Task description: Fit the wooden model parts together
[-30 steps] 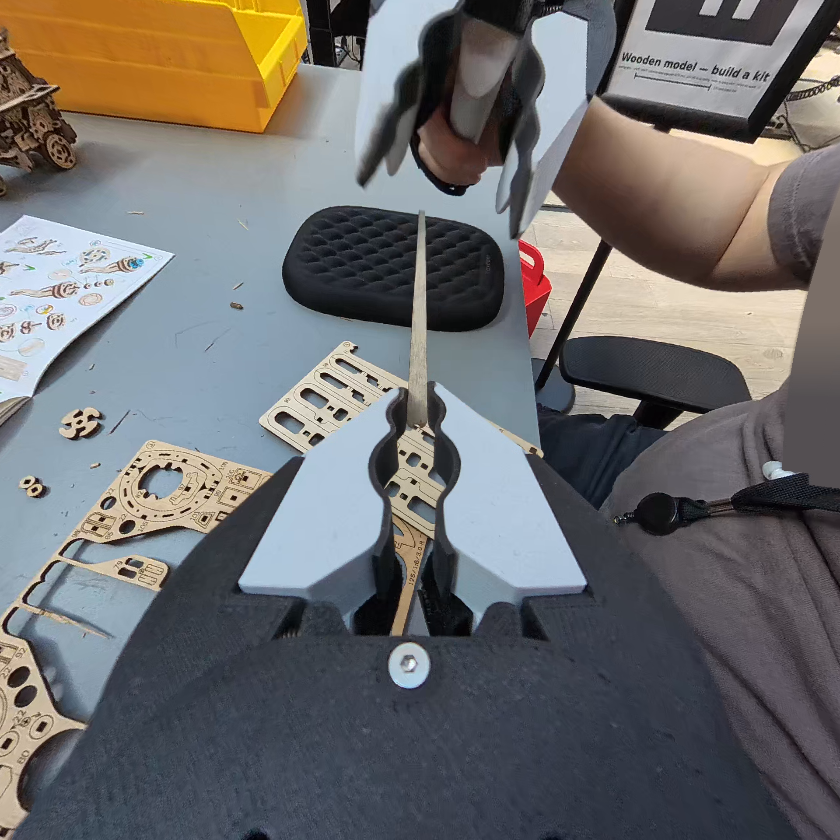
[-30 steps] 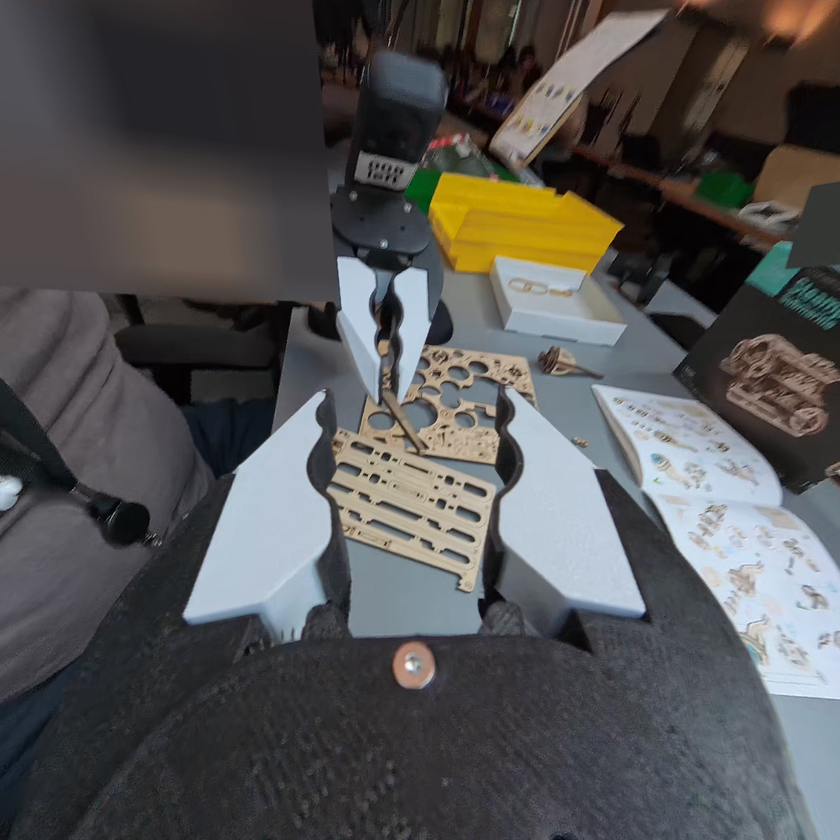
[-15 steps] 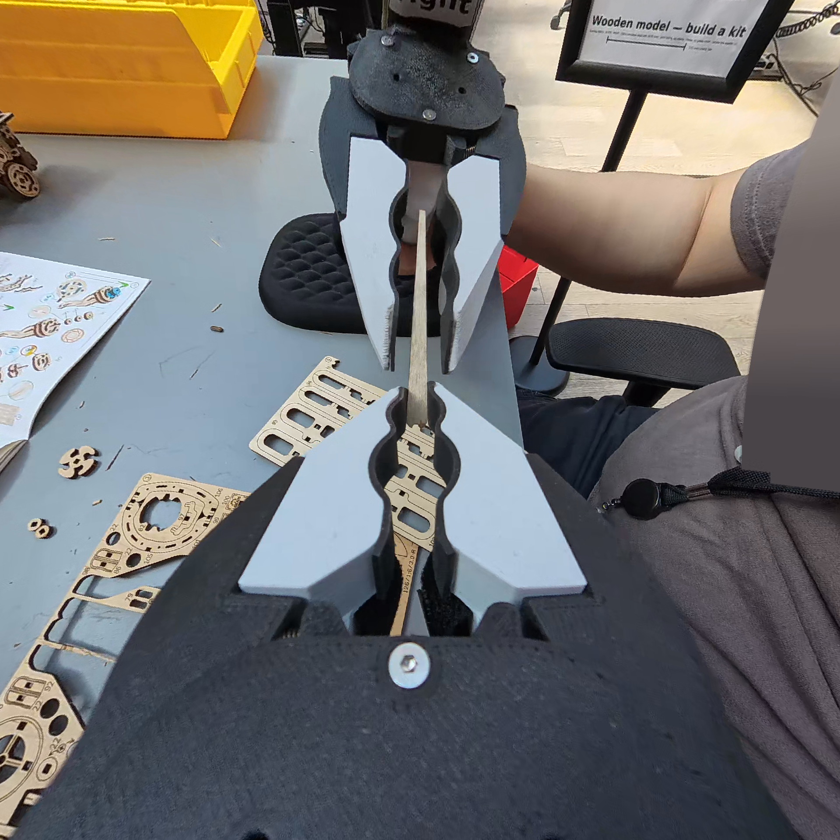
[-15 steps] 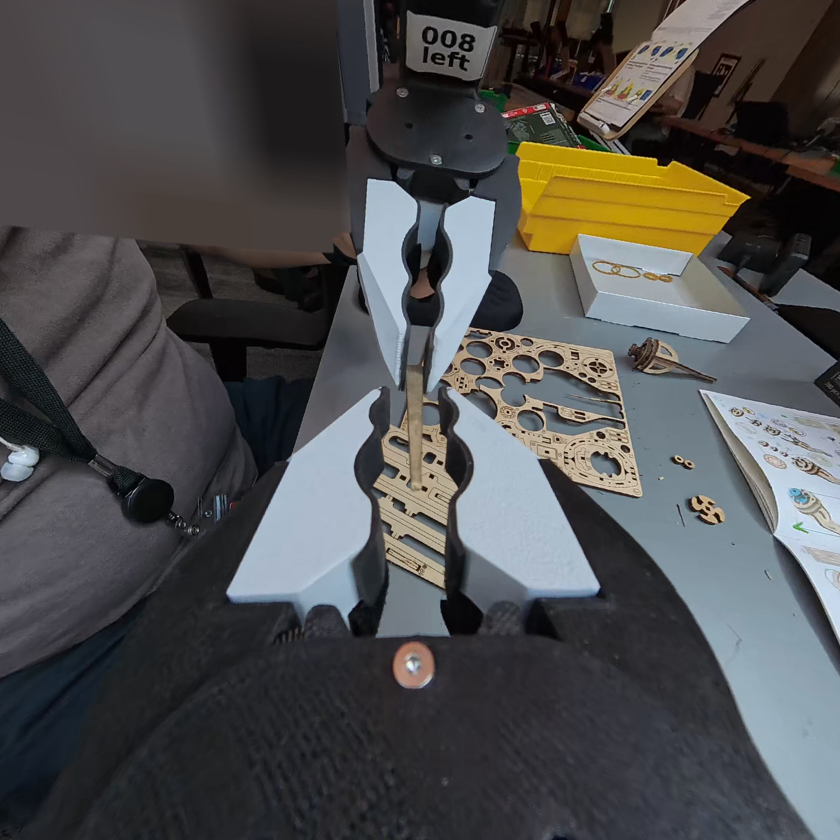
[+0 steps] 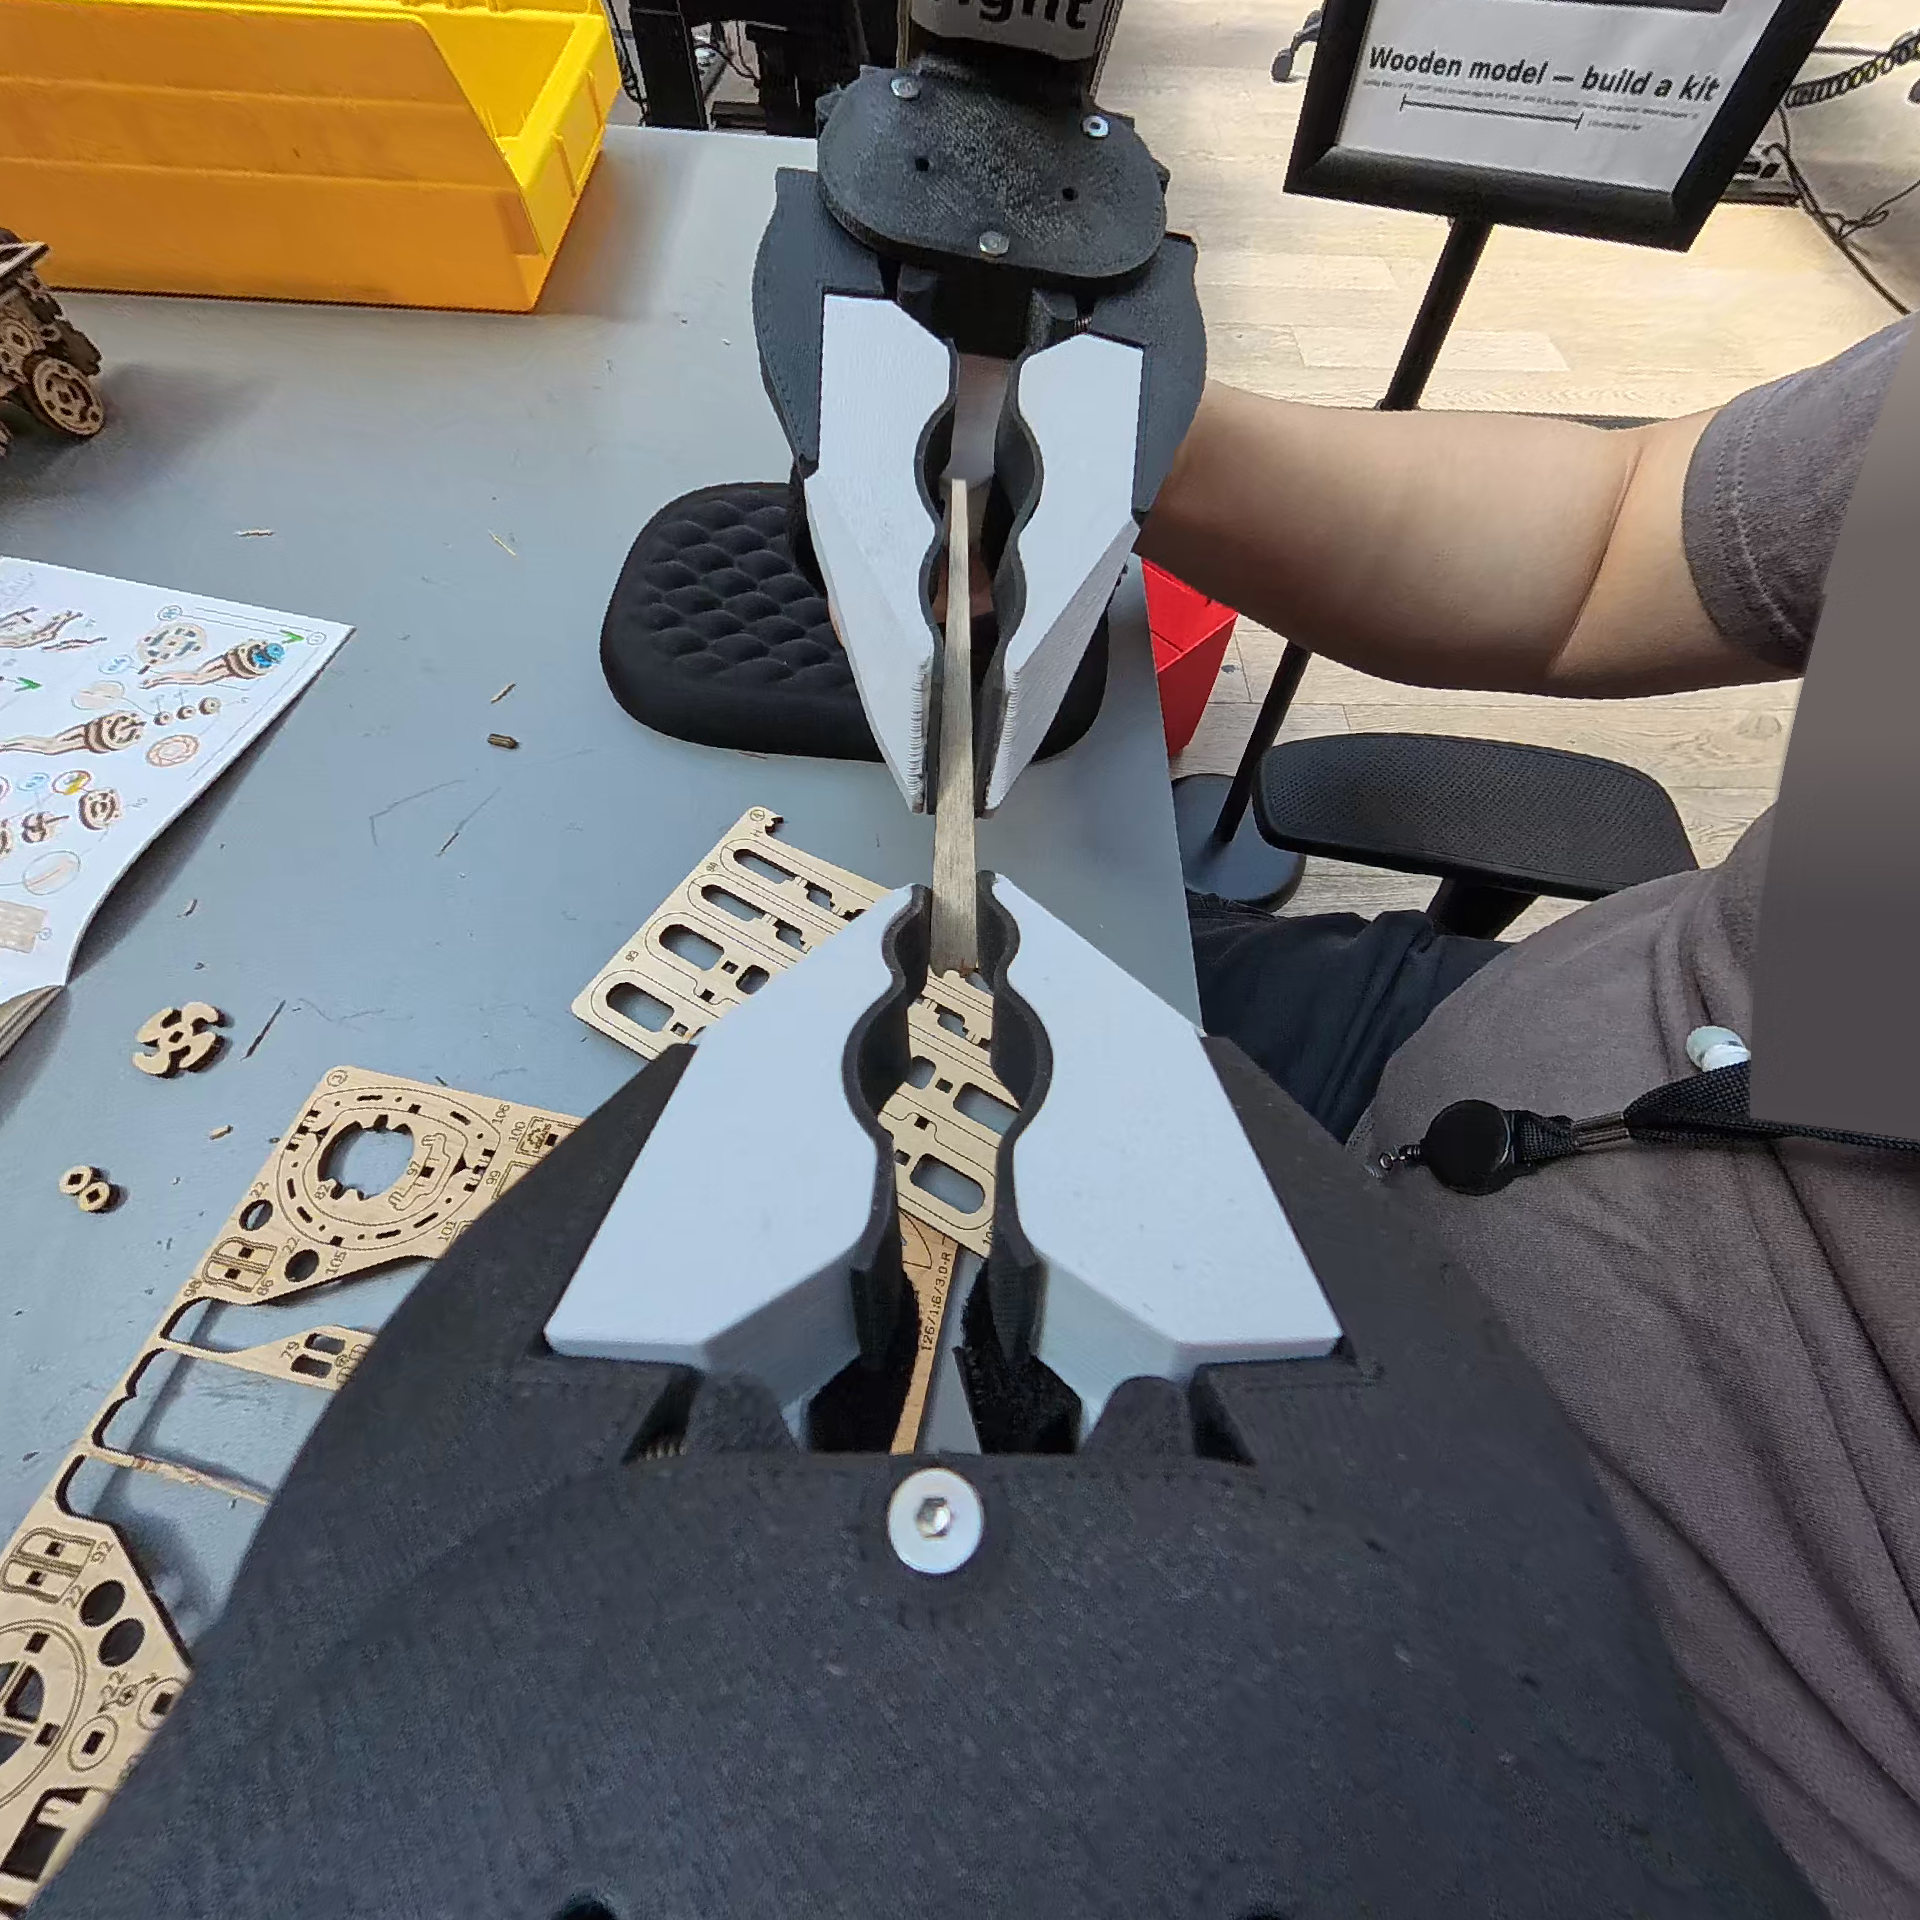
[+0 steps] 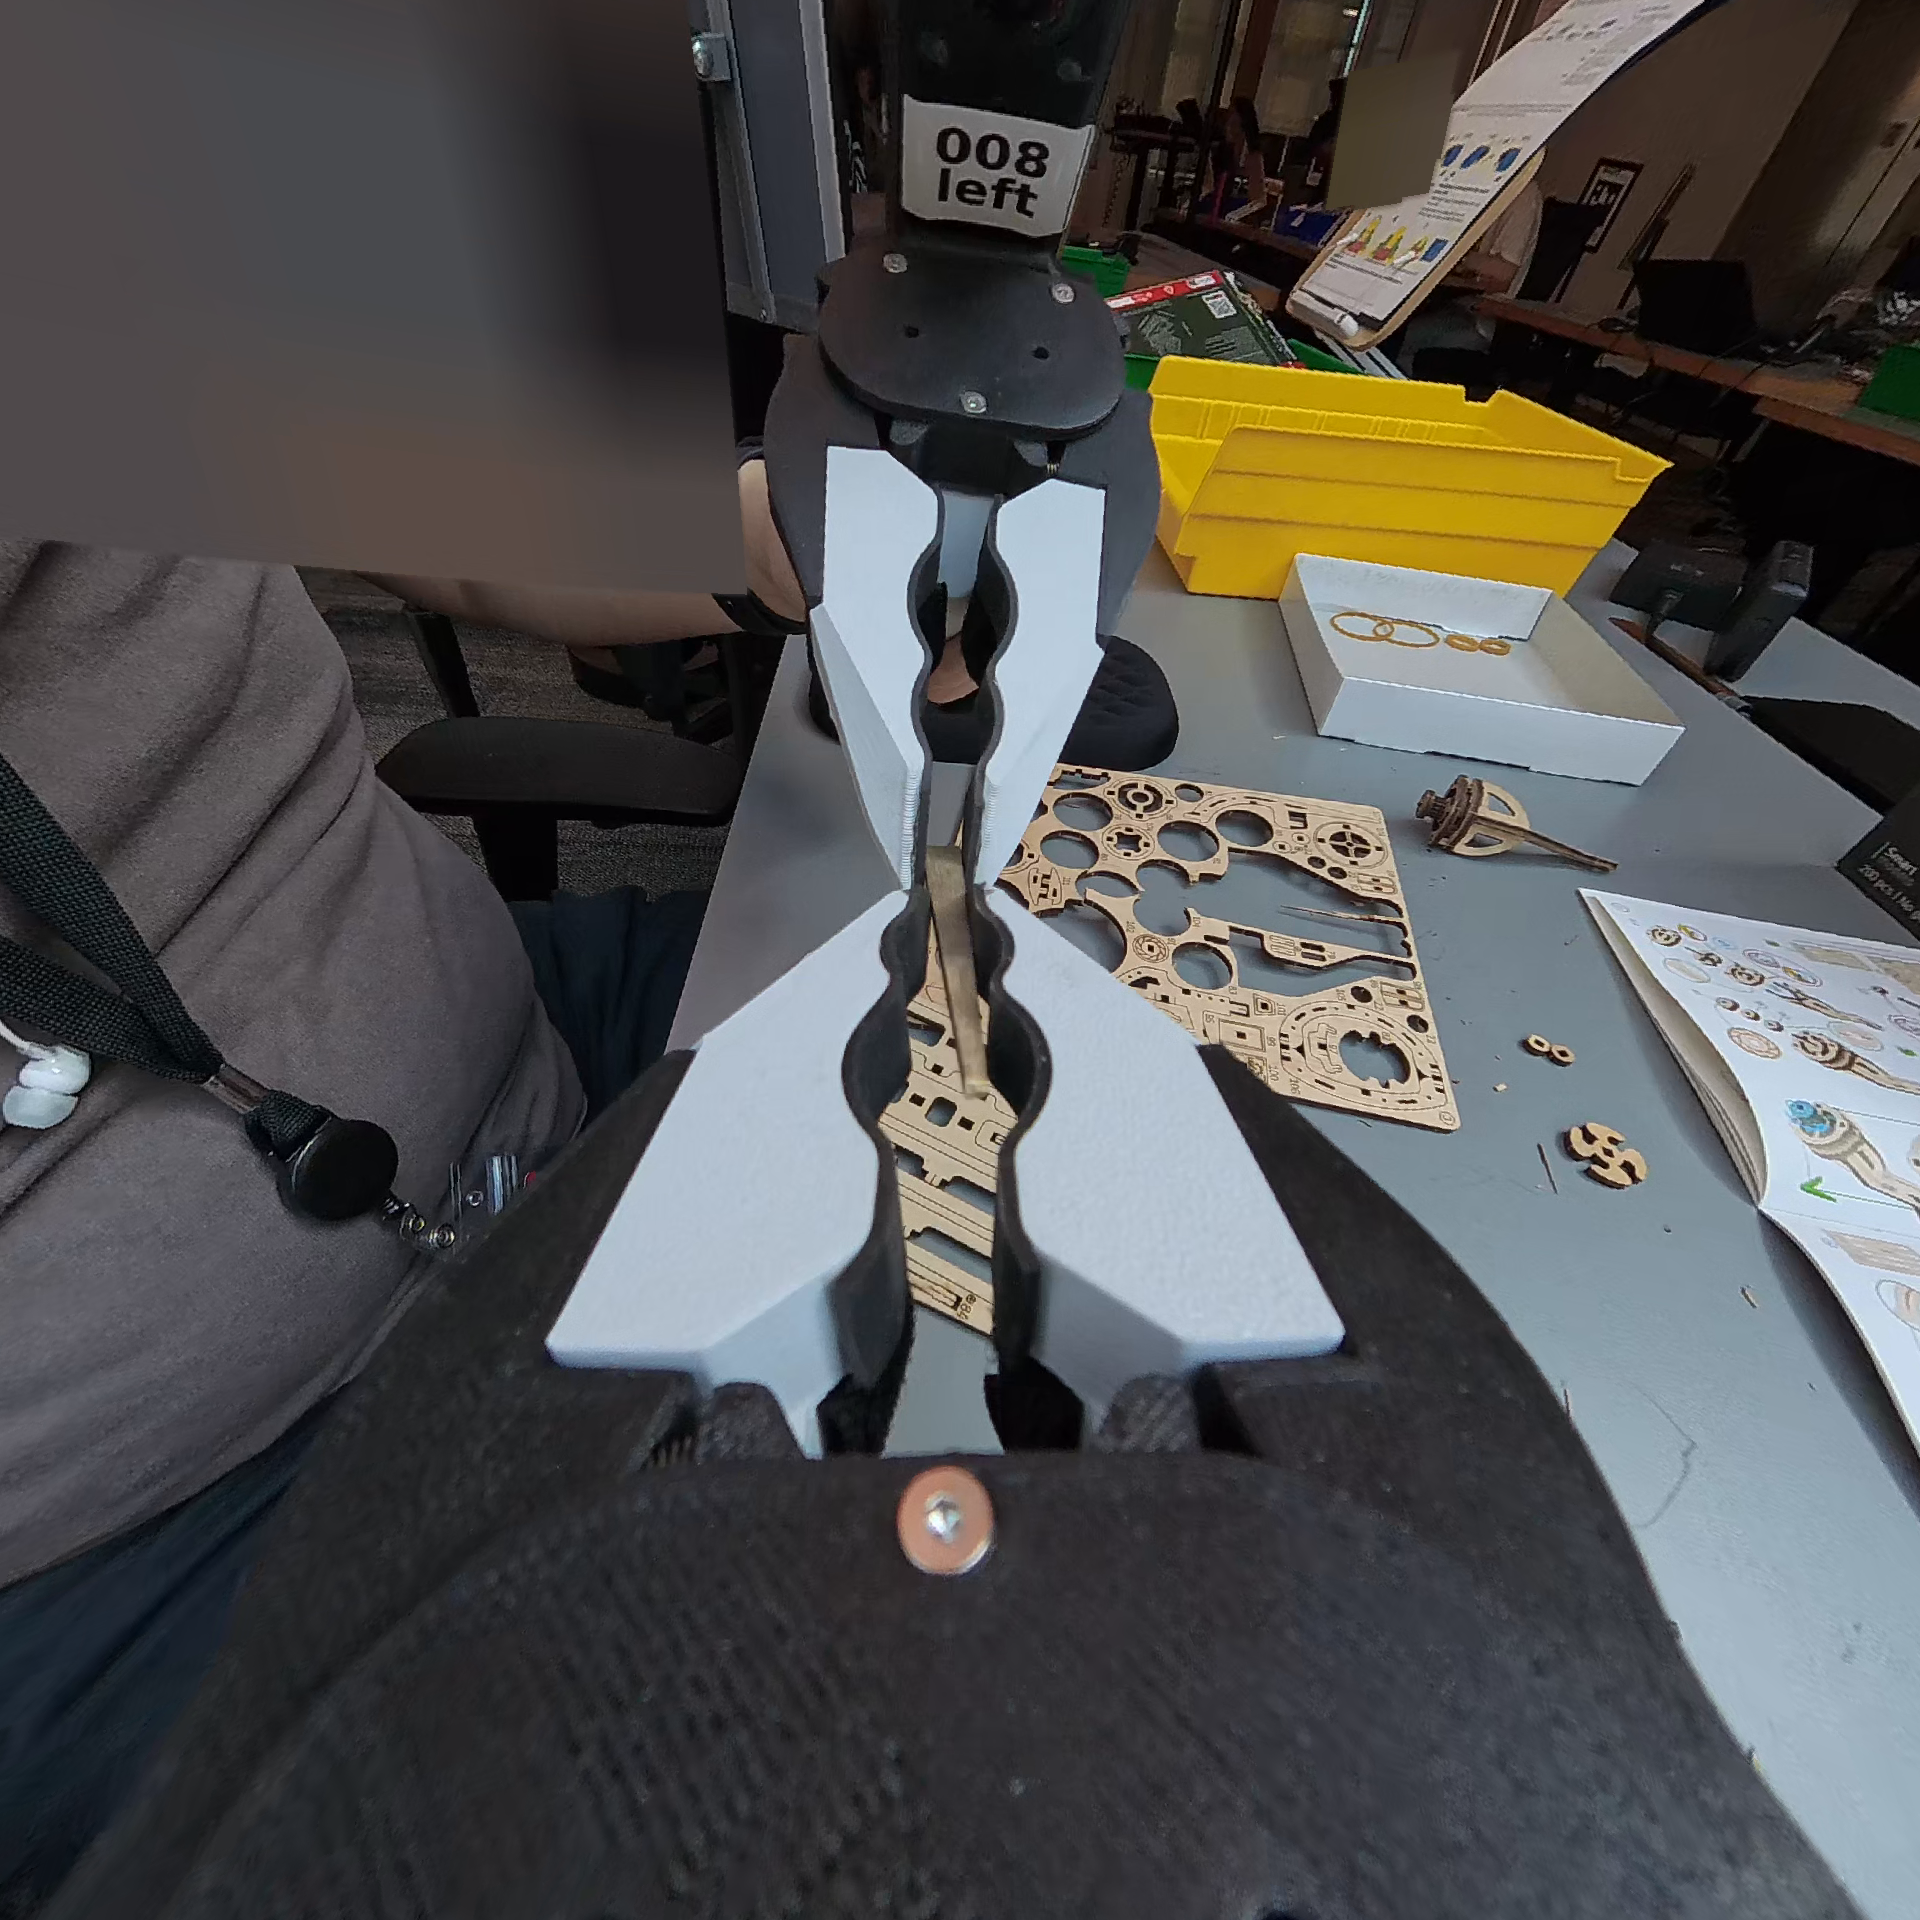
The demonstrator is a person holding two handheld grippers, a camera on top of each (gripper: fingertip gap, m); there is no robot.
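A thin wooden strip (image 5: 956,852), seen edge-on, spans the gap between my two grippers above the grey table (image 5: 416,468). My left gripper (image 5: 951,899) is shut on its near end. My right gripper (image 5: 951,805) faces it tip to tip, with its jaws closed around the strip's far part. In the right wrist view, the strip (image 6: 961,997) runs between the right gripper's (image 6: 948,920) fingers, and the left gripper (image 6: 945,868) pinches its top. Laser-cut wooden sheets (image 5: 727,935) (image 6: 1247,935) lie flat below.
An instruction booklet (image 5: 125,727) (image 6: 1787,1039), loose gear pieces (image 5: 179,1039) (image 6: 1605,1153), a black pad (image 5: 727,644), yellow bins (image 5: 291,156) (image 6: 1382,488), a white tray (image 6: 1475,707) and a small assembled part (image 6: 1496,821) sit on the table. A person's torso and arm are close by. The grippers are tip to tip, or close to it.
The right gripper came down from above, lined up facing the left one, moved over the strip's free end and narrowed its jaws onto it. The left gripper kept its hold.
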